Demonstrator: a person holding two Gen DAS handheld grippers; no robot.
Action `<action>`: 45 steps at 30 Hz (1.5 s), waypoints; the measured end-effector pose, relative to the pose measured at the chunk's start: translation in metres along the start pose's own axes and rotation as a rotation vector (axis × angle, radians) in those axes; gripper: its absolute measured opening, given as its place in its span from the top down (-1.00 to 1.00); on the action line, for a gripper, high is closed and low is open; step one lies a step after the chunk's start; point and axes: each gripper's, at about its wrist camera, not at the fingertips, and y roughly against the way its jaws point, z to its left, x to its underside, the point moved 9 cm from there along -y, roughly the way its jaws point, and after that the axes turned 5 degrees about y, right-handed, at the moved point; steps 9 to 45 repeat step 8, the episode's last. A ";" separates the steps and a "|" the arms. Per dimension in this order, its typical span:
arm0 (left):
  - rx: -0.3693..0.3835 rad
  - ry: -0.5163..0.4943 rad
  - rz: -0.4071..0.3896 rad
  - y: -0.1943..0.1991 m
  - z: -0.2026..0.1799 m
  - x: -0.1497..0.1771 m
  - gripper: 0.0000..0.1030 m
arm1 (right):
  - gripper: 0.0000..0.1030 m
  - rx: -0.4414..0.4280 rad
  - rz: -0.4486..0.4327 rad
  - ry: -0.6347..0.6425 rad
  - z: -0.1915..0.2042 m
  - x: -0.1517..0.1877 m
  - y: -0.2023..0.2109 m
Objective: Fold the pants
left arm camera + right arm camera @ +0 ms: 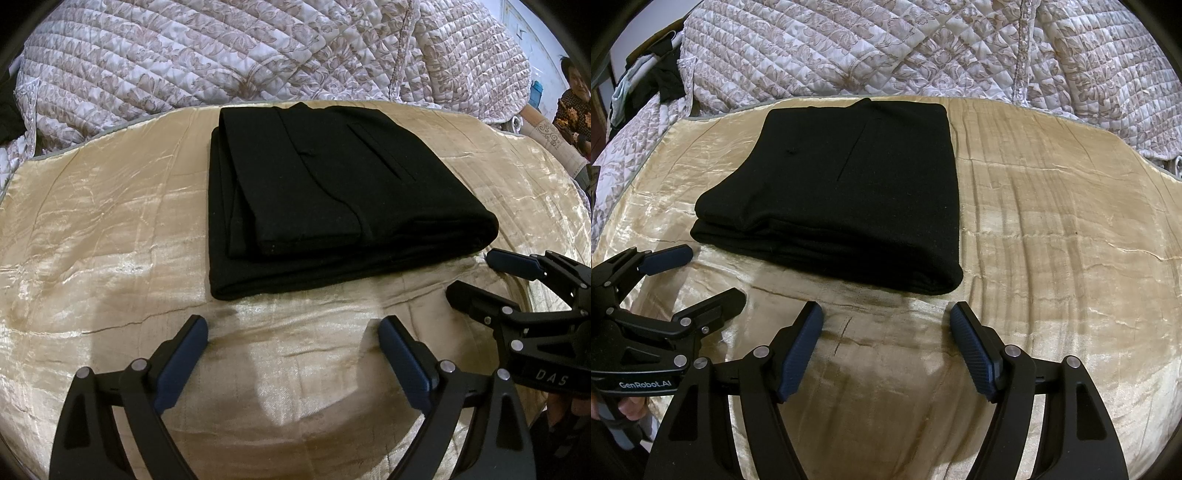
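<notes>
At far left, beyond the bed's edge, a small heap of dark and pale clothing (650,79). Next to it and across the whole back, a quilted floral bedspread (236,51), bunched up behind a shiny gold blanket (110,229) spread flat and creased.

Low on the left, the left gripper (293,328) — jaws wide apart, nothing between the blue pads (181,365), only gold cloth below. Tips held just short of the near edge of the pants (332,184), not touching.

In the middle, black pants folded into a thick rectangular stack, lying flat on the gold blanket, layers stepped at the left and near edges, a pocket slit showing on top, the rounded fold on the right side.

Just right of that fold, the right gripper (886,314) — jaws likewise spread, empty, tips close to the stack's near edge yet clear of it. From the left wrist view, seen side-on beside the stack's near right corner; both tools side by side, near each other, angled down toward the blanket.

At far right, past the bedspread, a seated person in a patterned top (574,110).
</notes>
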 end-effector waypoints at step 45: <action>-0.007 -0.005 -0.007 -0.001 0.001 0.001 -0.87 | -0.47 -0.001 -0.017 0.009 -0.002 0.001 -0.001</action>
